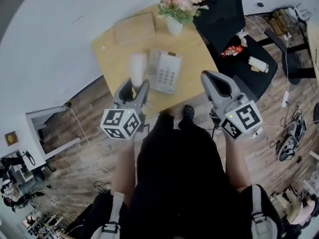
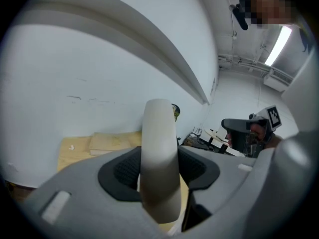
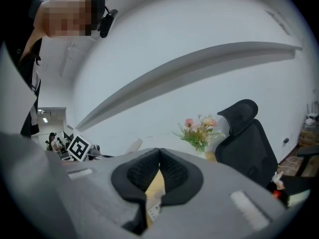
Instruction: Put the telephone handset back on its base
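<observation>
Over the wooden table [image 1: 113, 59], left gripper [image 1: 134, 87] clamps the handset [image 1: 138, 67] (lower end hidden); right gripper [image 1: 208, 77] pinched empty

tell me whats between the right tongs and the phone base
Only bare wooden tabletop, in the head view. The right tongs are shut and empty; the handset is beyond the phone base, in the left tongs.
</observation>
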A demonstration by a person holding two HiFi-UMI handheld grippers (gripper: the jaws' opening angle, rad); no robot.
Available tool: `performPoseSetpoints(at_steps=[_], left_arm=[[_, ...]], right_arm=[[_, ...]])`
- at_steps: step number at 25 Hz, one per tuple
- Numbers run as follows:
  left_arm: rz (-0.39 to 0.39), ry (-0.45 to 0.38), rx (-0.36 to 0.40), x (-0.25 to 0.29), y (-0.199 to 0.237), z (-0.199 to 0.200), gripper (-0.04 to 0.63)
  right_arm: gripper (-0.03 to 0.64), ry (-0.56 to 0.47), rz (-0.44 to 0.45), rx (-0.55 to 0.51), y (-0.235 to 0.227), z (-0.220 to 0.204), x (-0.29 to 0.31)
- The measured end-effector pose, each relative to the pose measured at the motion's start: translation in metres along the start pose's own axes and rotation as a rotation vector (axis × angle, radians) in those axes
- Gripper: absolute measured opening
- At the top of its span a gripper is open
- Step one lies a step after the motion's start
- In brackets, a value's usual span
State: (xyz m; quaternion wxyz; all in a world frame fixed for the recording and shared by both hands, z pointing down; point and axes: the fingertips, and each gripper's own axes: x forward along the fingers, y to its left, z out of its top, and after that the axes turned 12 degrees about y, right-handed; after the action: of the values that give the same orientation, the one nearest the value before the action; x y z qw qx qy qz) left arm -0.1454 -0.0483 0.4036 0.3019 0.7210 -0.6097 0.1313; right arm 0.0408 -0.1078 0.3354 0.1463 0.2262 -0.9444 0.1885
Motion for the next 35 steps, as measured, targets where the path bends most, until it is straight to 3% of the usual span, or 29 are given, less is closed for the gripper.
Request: performPoseSetpoints(at_steps=[18,35], left_arm=[[-0.102,0.214,0.001,0.069,0.061,-0.033,0.221],[-0.094,0.371,-0.029,0.126,0.081,-0.09,0.221]], right_arm=[[0.003,0.017,-0.187,0.052,0.02,-0.007,0.04],[0.003,0.066,-0.268,0.11,0.024,-0.033,0.06]])
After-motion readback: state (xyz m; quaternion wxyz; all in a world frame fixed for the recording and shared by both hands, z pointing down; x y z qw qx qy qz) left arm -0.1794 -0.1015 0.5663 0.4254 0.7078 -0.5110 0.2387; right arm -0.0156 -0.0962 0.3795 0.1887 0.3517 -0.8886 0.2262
